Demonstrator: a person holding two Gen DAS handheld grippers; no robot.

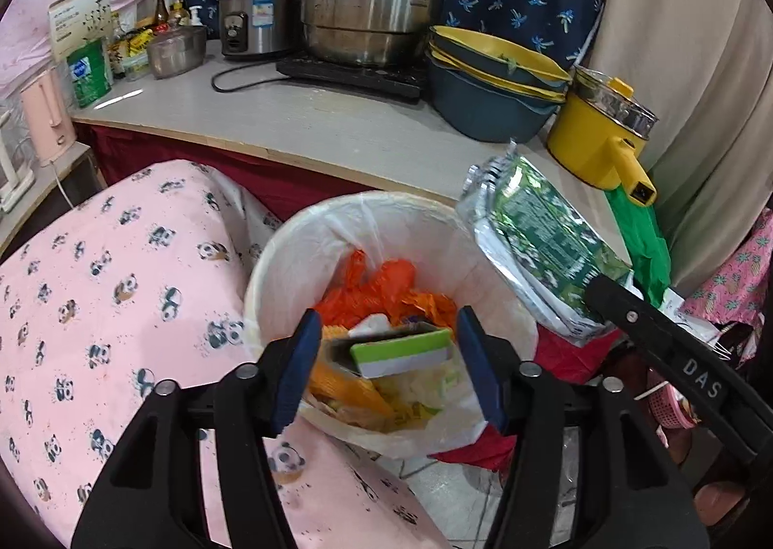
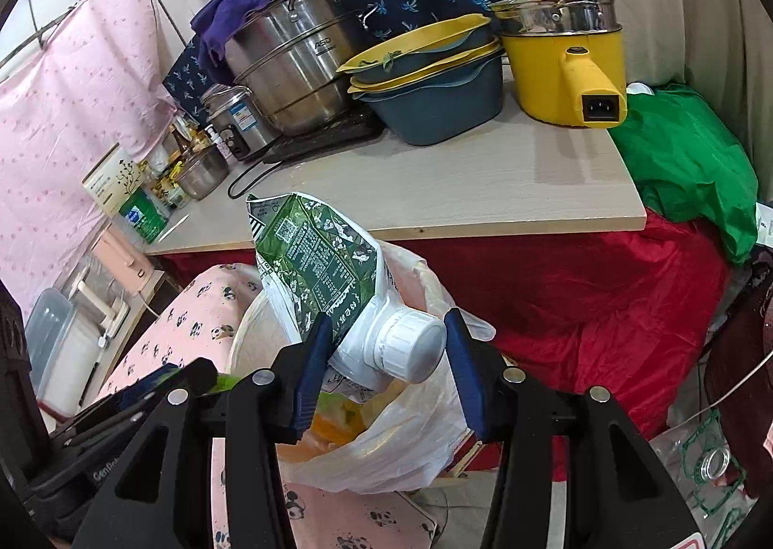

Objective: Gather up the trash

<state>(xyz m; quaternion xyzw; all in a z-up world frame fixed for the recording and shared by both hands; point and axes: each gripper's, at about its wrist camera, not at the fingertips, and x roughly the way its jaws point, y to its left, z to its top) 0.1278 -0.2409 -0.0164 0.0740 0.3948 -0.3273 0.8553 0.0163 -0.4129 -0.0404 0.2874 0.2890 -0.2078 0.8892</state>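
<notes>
Left wrist view shows the left gripper [image 1: 389, 368] above the bin [image 1: 270, 268], its jaws apart and free; a small green and white box [image 1: 403, 353] is between them but the pads do not press on it, and it seems to be dropping onto the trash. Whether it already lies on the heap I cannot tell. The right gripper [image 2: 386, 372] holds the pouch [image 2: 319, 259] near its white cap [image 2: 415, 351], just over the rim of the bin on the side of the table [image 2: 435, 181]. One pad presses the pouch beside the neck; the other pad looks a little apart from the cap, so how firm the grip is I cannot say. I judge the pouch empty and light, with soft crinkled foil that bends easily and may slip; the stiff neck under the cap is the best place to take hold. The box looks light and stiff, easy to pinch across its flat sides. I count one bin with one white liner, one pouch, one box, two grippers. On the table stand one big steel pot [image 1: 372, 12], one rice cooker [image 1: 253, 15] and one yellow pot [image 1: 599, 133].
</notes>
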